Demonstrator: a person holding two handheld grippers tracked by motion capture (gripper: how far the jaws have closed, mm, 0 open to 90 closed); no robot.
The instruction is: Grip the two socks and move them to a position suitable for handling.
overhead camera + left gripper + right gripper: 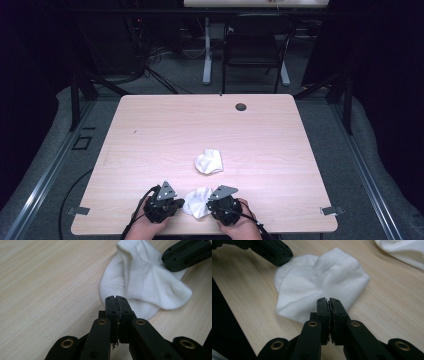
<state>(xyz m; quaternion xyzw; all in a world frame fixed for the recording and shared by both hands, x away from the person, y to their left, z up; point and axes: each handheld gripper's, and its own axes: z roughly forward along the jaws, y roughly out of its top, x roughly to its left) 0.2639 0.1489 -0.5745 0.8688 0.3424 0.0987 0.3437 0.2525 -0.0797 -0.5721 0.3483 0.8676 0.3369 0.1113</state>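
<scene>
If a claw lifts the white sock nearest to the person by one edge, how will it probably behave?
The near sock lies crumpled in soft folds, so it would likely hang limp and unfold when lifted. It looks thin and knitted, so probably very light. Pushed across the smooth wooden table, it would more likely bunch up or slide than roll.

Both hands sit at the near edge of the scene, close together. The left gripper [176, 202] points right and the right gripper [212, 204] points left, tips facing each other, each with its jaws pressed together.
</scene>
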